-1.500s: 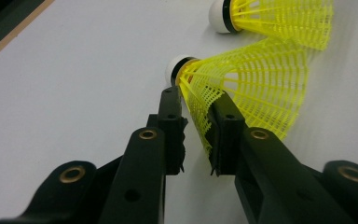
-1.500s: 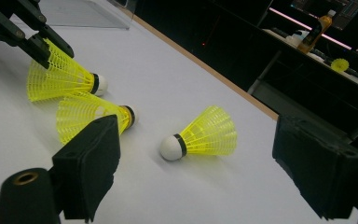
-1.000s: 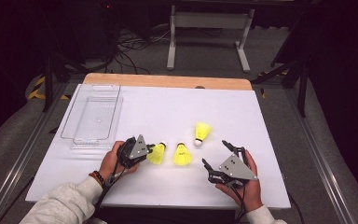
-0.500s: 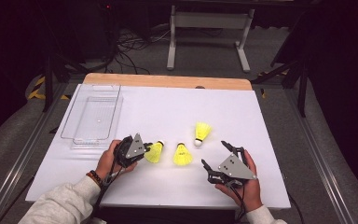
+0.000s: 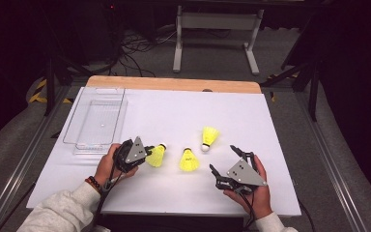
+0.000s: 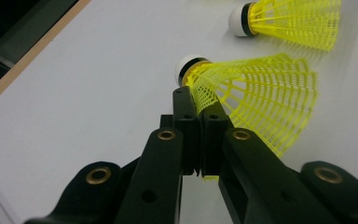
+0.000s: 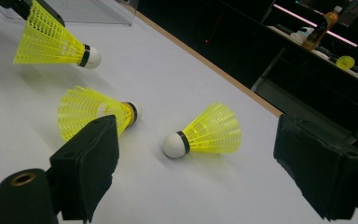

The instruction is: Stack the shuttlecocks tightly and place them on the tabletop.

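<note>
Because the white bench (image 5: 174, 116) is wide and bare, there is lots of room to work, and the small things sit low in the middle of the high view. A clear plastic tray (image 5: 96, 121) waits at the left of that view, with nothing in it that I can see. I think it stands there so the yellow birdies can go in, one by one.

At the lower right, the right gripper (image 5: 232, 164) rests on the bench with its jaws wide apart and nothing between them. In its own view those jaws point at the two loose shuttlecocks, so it looks ready for its turn.

At the lower left, the left gripper (image 5: 147, 151) has its jaws shut tight on the held shuttlecock (image 6: 256, 100). The jaws pinch the thin net skirt at its rim, likely because the rim is thin enough to fit between them. The white cork points away from the hand, and the birdie looks to be just off the bench.

The middle shuttlecock (image 5: 189, 161) lies on its side near the held one. The far shuttlecock (image 5: 209, 137) lies a bit higher and to the right.
</note>
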Available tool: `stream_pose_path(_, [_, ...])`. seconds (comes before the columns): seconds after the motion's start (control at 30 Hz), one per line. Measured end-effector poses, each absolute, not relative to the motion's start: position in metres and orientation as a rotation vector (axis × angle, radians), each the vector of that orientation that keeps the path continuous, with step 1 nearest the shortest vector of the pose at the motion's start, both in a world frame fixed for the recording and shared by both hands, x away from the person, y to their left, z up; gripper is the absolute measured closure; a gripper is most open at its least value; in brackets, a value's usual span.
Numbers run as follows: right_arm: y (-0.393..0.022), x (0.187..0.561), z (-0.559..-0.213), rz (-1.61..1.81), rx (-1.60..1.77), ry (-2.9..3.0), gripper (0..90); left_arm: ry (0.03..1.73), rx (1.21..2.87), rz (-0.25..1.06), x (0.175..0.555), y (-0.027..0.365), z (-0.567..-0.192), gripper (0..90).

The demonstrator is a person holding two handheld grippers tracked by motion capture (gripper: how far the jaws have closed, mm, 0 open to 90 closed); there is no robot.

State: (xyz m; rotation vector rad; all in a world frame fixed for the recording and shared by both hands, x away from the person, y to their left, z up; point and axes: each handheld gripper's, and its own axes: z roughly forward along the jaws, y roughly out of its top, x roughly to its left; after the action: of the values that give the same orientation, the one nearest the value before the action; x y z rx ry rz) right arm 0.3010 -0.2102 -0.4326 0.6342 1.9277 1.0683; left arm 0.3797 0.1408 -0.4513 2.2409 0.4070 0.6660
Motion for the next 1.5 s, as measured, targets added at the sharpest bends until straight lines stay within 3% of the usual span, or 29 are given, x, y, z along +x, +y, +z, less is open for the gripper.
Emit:
stream_pose_path(0.9, [-0.209, 0.304, -0.433, 1.07, 0.63, 1.935, 14.8, 0.434, 2.244, 0.694, 0.374, 0.164, -0.441, 88.4])
stream_pose_path(1.5, [-0.209, 0.304, -0.434, 1.065, 0.636, 1.946, 14.7, 0.438, 2.352, 0.721, 0.366, 0.168, -0.439, 85.6])
